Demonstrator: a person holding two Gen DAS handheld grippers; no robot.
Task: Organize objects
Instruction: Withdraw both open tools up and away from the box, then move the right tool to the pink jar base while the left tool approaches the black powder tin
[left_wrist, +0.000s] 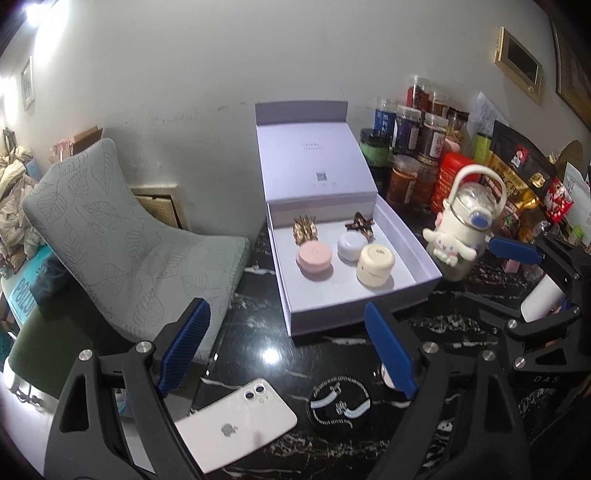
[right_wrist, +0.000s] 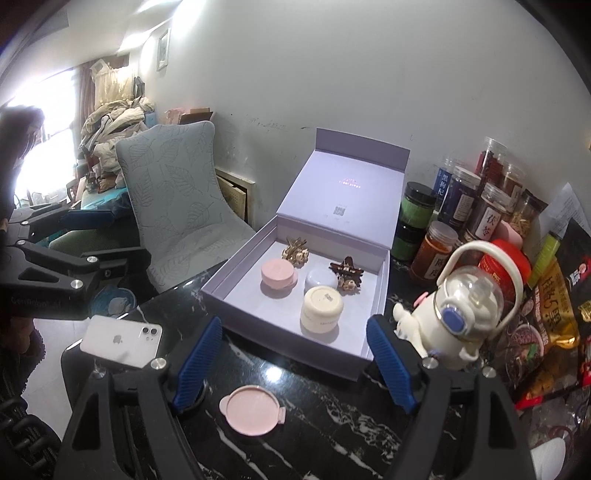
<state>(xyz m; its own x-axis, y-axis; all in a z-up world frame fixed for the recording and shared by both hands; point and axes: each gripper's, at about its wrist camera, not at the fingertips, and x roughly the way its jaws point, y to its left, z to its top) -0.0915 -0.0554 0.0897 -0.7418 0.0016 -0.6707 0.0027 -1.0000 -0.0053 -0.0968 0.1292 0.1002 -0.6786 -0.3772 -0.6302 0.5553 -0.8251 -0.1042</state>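
Now: both claws spread wide, empty | flat round pink lid (right_wrist: 252, 410) on black marble tabletop (right_wrist: 332, 424), between right gripper (right_wrist: 295, 363) fingers, near open lavender cardboard box (right_wrist: 295, 354) | descend level, straddle lid's rim, squeeze gently, avoid skidding | left gripper (left_wrist: 286, 350) idle above round black compact (left_wrist: 338, 406)

A pale, scuffed wall (right_wrist: 295, 74) is seen straight ahead of the tool. A grey chair (left_wrist: 110, 229) with a leaf pattern is placed against it, ahead and to the left. A black marble tabletop (right_wrist: 314, 424) with white veins is spread directly beneath the tool. Far left, a bright window (right_wrist: 44, 110) with curtains is seen, and clothes (right_wrist: 114, 125) are heaped near it. A small framed picture (right_wrist: 163, 48) is hung on the wall.
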